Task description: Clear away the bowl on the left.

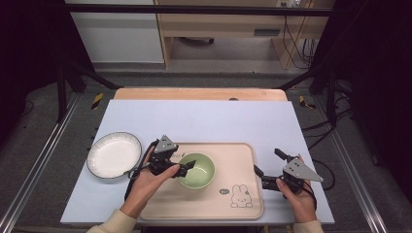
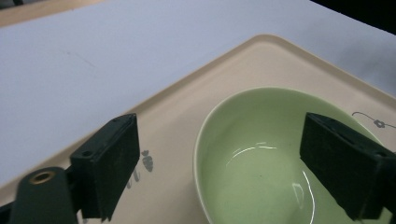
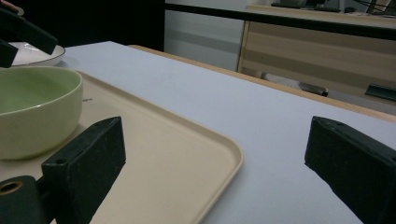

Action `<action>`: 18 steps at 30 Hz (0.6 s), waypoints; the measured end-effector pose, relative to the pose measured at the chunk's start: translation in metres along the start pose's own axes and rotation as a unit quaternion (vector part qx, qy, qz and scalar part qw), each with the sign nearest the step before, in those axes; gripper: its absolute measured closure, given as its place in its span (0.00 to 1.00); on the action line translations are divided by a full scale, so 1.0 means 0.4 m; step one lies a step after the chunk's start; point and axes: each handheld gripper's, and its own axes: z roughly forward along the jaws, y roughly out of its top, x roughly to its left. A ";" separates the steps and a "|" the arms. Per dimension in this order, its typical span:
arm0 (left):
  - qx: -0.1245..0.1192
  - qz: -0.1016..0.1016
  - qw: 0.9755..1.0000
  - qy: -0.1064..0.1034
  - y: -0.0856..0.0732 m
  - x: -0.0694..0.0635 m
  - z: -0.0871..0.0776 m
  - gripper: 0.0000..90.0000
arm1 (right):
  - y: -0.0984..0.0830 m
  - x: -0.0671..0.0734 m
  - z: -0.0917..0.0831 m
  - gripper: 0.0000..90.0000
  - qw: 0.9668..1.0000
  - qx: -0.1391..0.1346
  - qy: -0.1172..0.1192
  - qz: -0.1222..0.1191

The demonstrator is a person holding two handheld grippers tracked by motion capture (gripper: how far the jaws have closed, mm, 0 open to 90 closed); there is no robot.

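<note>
My left gripper (image 1: 188, 166) is at the left rim of the green bowl (image 1: 199, 170). Jaws wide apart and straddling the rim: in the left gripper view one jaw is outside the bowl over the tray (image 2: 177, 116), the other over the bowl's inside (image 2: 261, 177). Can't tell whether either pad touches the rim. Nothing gripped.

Bowl sits upright on the beige tray (image 1: 243, 165), left of tray centre, and looks empty. Tray has a bunny print (image 1: 240, 196) near its front right corner. Tray lies on a pale sheet (image 1: 204, 119) covering the table (image 1: 194, 93).

My right gripper (image 1: 266, 169) is at the tray's right edge, just above the sheet, jaws wide apart, holding nothing. In the right gripper view the left jaw is over the tray (image 3: 187, 154), the right jaw over the sheet (image 3: 261, 121), tray corner between them. Bowl (image 3: 37, 107) is further left, well apart from these jaws.

White plate (image 1: 113, 155) is on the sheet left of the tray, near my left hand (image 1: 153, 177), not touching the tray. Its edge (image 3: 35, 53) also shows behind the bowl in the right gripper view.
</note>
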 end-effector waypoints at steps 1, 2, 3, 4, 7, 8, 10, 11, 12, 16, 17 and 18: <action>-0.008 -0.002 1.000 -0.004 0.002 0.000 -0.002 0.08 | 0.000 -0.001 -0.001 0.06 1.000 0.001 -0.001 0.000; -0.009 -0.002 1.000 -0.004 0.003 -0.001 -0.002 0.08 | 0.000 -0.002 -0.001 0.06 1.000 -0.001 -0.002 0.001; -0.009 0.000 1.000 -0.005 0.004 -0.003 -0.003 0.08 | 0.001 -0.002 -0.003 0.05 1.000 0.000 -0.002 0.002; -0.011 0.001 1.000 -0.006 0.004 -0.005 -0.003 0.08 | 0.000 -0.003 -0.003 0.05 1.000 -0.002 -0.003 0.001; -0.017 0.008 1.000 -0.012 0.006 -0.008 -0.006 0.08 | 0.002 -0.003 -0.004 0.04 1.000 -0.006 -0.007 0.005; -0.018 0.012 1.000 -0.016 0.007 -0.008 -0.009 0.08 | 0.002 -0.003 -0.005 0.04 1.000 -0.007 -0.008 0.005; -0.026 0.015 0.999 -0.019 0.010 -0.008 -0.014 0.06 | 0.002 -0.004 -0.005 0.04 1.000 -0.008 -0.009 0.005; -0.026 0.015 0.999 -0.019 0.010 -0.008 -0.014 0.06 | 0.003 -0.004 -0.005 0.04 1.000 -0.010 -0.009 0.005; -0.027 0.014 0.999 -0.022 0.012 -0.008 -0.016 0.06 | 0.003 -0.004 -0.005 0.04 1.000 -0.010 -0.009 0.005; -0.024 0.015 0.999 -0.034 0.016 -0.012 -0.015 0.03 | 0.003 -0.004 -0.005 0.04 1.000 -0.009 -0.009 0.004; -0.022 0.019 0.999 -0.036 0.017 -0.015 -0.014 0.03 | 0.003 -0.002 -0.005 0.04 1.000 -0.013 -0.005 0.007; -0.024 0.017 0.999 -0.040 0.018 -0.017 -0.015 0.03 | 0.004 -0.001 -0.006 0.03 1.000 -0.015 -0.005 0.007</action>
